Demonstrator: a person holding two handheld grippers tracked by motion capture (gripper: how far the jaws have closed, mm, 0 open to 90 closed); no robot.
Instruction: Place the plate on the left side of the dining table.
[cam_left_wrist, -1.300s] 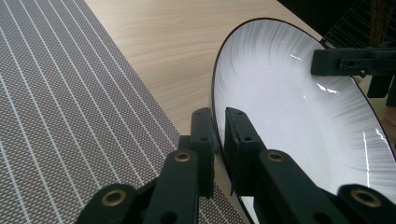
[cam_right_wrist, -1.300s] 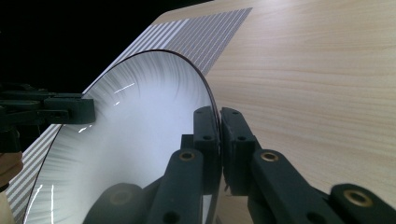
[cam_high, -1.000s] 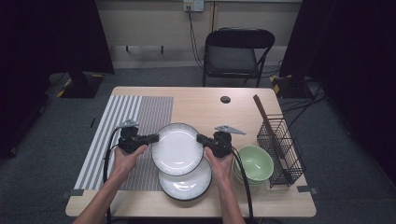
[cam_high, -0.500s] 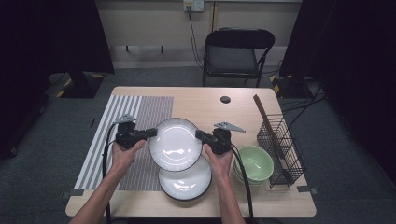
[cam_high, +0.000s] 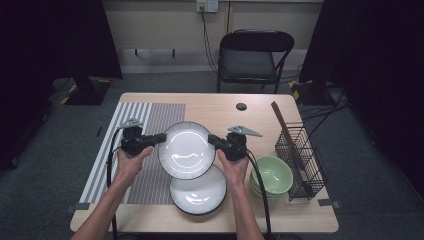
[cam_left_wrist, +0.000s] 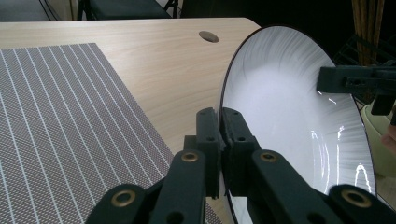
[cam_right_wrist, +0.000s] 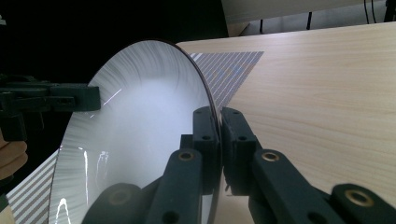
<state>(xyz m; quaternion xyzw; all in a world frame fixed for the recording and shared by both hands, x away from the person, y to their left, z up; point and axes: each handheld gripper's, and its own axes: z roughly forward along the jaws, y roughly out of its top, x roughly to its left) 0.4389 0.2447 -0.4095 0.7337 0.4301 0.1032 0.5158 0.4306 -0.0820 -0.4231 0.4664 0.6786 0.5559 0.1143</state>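
- The upper plate (cam_high: 186, 150) is held in the air above the table (cam_high: 210, 107), tilted, with its white face turned toward the person.
- It hangs partly over a second plate (cam_high: 198, 191) that lies flat near the front edge.
- The left gripper (cam_high: 159, 138) is clamped on its left rim.
- The right gripper (cam_high: 214, 141) is clamped on the opposite rim, jaws nearly together.

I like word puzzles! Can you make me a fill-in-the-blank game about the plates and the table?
1. Both grippers pinch the rim of the lifted ____.
2. The second plate lies flat on the ____.
3. The bowls are coloured ____.
4. The wire rack stands beside the ____.

Missing words: plate; table; green; bowls
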